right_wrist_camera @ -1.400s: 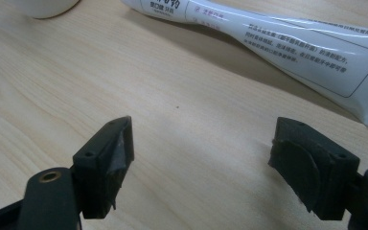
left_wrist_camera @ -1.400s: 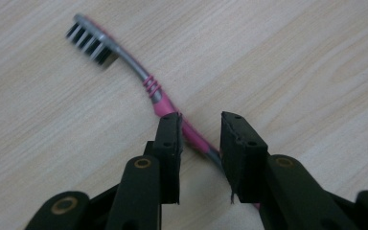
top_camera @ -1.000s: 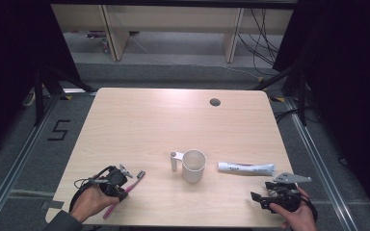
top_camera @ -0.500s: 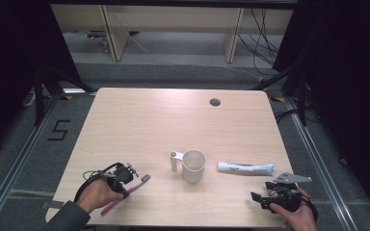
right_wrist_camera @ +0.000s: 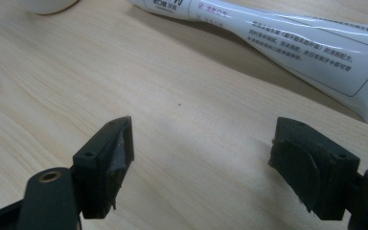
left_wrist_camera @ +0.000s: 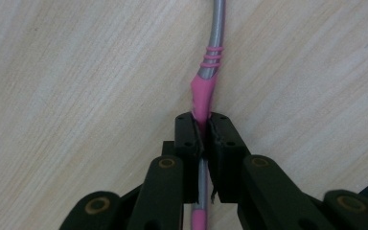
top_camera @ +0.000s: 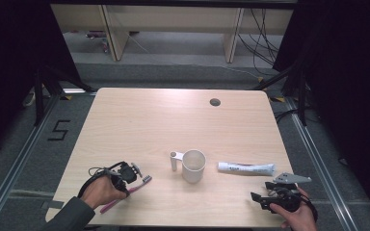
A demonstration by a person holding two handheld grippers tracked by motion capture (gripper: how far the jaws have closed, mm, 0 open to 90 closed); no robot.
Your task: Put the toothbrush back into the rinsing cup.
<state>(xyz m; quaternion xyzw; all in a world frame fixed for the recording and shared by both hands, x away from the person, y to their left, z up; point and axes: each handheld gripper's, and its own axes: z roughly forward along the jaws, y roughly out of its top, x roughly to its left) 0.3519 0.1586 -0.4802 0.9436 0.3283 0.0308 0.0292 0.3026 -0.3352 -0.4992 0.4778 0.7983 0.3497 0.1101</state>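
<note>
A pink and grey toothbrush point(top_camera: 134, 187) lies low over the table's front left. My left gripper point(top_camera: 125, 174) is shut on its handle; in the left gripper view the toothbrush point(left_wrist_camera: 204, 84) runs up between the closed jaws of the left gripper point(left_wrist_camera: 203, 130). A white mug point(top_camera: 193, 165) stands near the middle front, handle to the left. A white toothpaste tube point(top_camera: 246, 168) lies to its right. My right gripper point(top_camera: 265, 197) rests at the front right, open and holding nothing; in the right gripper view the toothpaste tube point(right_wrist_camera: 287, 36) lies beyond the right gripper point(right_wrist_camera: 206, 153).
The wooden table point(top_camera: 173, 120) has a round cable hole point(top_camera: 215, 102) near its far right. Table legs, shelving and cables stand beyond the far edge. A floor mark "5" point(top_camera: 58, 130) sits to the left.
The left gripper has carried the toothbrush a little to the right, toward the mug, turning it. The right gripper has stayed in place.
</note>
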